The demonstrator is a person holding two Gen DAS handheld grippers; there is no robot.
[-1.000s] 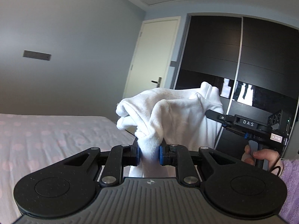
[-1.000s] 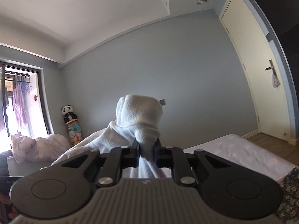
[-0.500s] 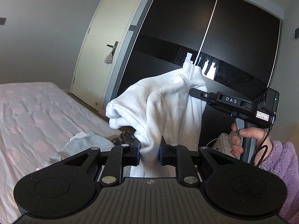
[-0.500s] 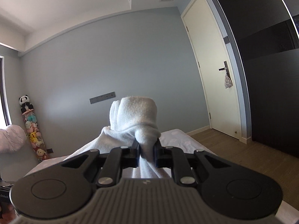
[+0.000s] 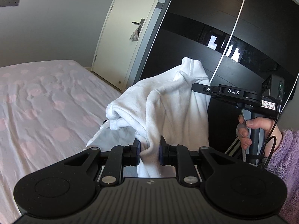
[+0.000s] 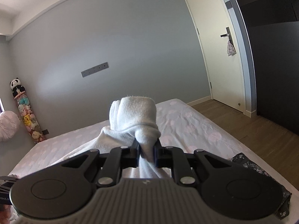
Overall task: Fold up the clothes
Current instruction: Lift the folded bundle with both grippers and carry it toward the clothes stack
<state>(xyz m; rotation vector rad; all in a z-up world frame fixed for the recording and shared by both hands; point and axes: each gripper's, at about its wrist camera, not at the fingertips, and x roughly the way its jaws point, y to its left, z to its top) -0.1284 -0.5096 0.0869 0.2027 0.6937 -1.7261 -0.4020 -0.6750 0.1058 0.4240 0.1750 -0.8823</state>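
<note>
White fleece, the garment (image 5: 168, 104) hangs in the air bunched between both tools, above the near edge of the pink-spotted bed (image 5: 46, 97). Left of the left gripper (image 5: 149, 150) the sheet lies broad and bare; ahead and to its right stand a cream door (image 5: 121, 37) and a dark wardrobe (image 5: 214, 28). That gripper's jaws are pinched tight on a fold of the cloth. The right gripper (image 6: 146, 151) likewise clamps a wad of it, which bulges above its fingertips. Beyond this gripper the bed runs to a grey wall (image 6: 112, 46), with wood floor (image 6: 252, 130) to its right and a dark patterned cloth (image 6: 261, 171) at the mattress edge beside it.
</note>
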